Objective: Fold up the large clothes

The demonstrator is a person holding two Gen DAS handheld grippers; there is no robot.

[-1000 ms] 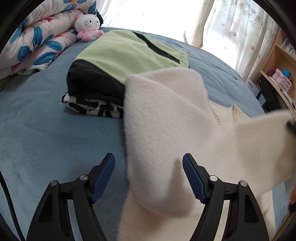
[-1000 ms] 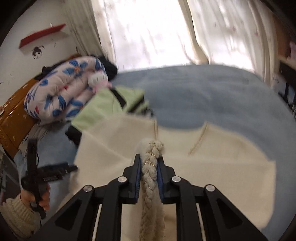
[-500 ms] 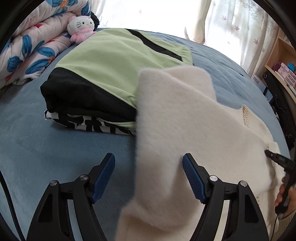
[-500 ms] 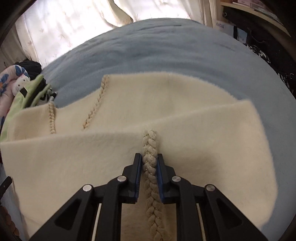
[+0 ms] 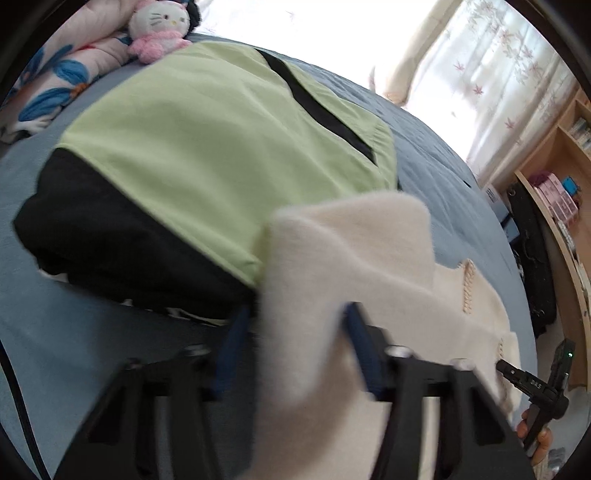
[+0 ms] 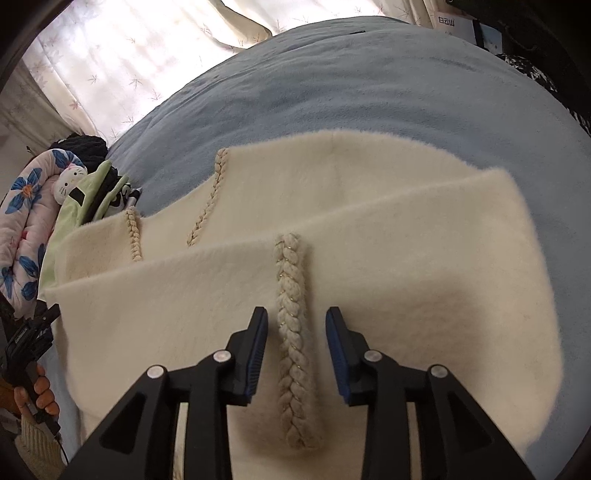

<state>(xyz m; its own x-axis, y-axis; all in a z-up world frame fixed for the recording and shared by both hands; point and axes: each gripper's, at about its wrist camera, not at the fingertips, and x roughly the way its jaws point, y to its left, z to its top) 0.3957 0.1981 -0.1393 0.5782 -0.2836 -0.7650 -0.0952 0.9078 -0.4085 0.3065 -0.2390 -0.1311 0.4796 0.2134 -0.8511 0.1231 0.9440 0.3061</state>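
A cream fuzzy sweater (image 6: 369, 258) with braided trim (image 6: 291, 317) lies folded over on the blue bed. My right gripper (image 6: 297, 325) is open, its fingers on either side of the braid, which lies loose between them. My left gripper (image 5: 295, 325) is open with a cream sleeve (image 5: 347, 258) of the sweater draped between its fingers, close to the folded pile. The left view is blurred.
A folded green and black garment (image 5: 207, 147) sits on a black-and-white one at the left of the sweater. A Hello Kitty plush (image 5: 159, 26) and a floral quilt (image 6: 26, 229) lie behind. Shelves (image 5: 565, 177) stand at the right. Curtains (image 6: 110, 55) hang behind the blue bed (image 6: 406, 81).
My right gripper has opened and let go of the braid, and the sweater's folded part now lies flat. My left gripper has moved closer to the folded pile with the sleeve between its fingers.
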